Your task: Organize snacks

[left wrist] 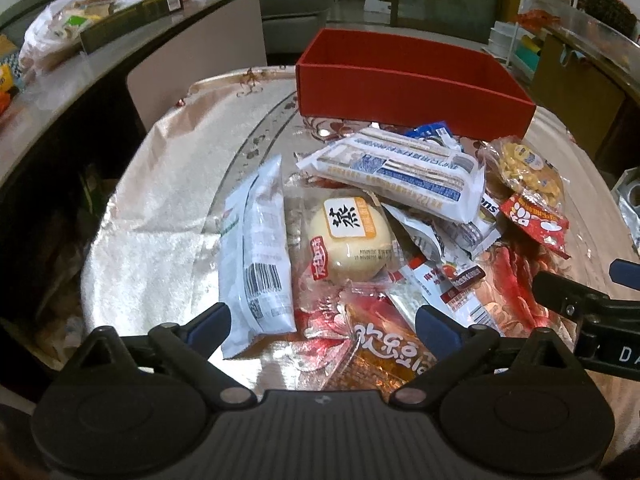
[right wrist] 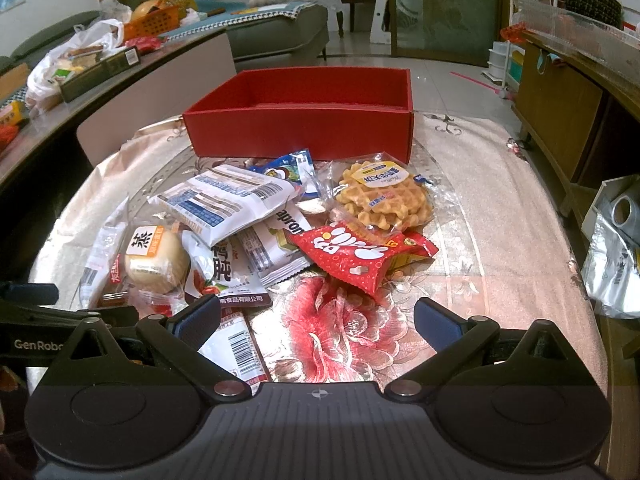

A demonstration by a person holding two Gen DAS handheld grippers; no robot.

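A: What was seen of the snacks?

B: A loose pile of packets was spread over the flowered tablecloth [right wrist: 480, 240], in the middle of both views. A red box [right wrist: 304, 128] was set at the far edge of the pile, in the upper middle of each frame, and no snack could be seen inside it.

A: Which packets could be told apart?

B: 1 wrapped round bun [left wrist: 352, 240] was seen at the centre of the left wrist view, with a white packet with a barcode [left wrist: 256, 248] just beside it on the left. A large blue-and-white packet [left wrist: 400, 172] was laid across the top of the pile. A bag of waffles [right wrist: 384, 196] and a red packet [right wrist: 360, 252] were seen right of centre in the right wrist view, the red one overlapping the waffle bag's near edge.

A: And the fingers?

B: The left gripper [left wrist: 322, 320] was held wide above the near packets, nothing being gripped. The right gripper [right wrist: 316, 318] was likewise spread wide over the tablecloth's red flower, and nothing was held.
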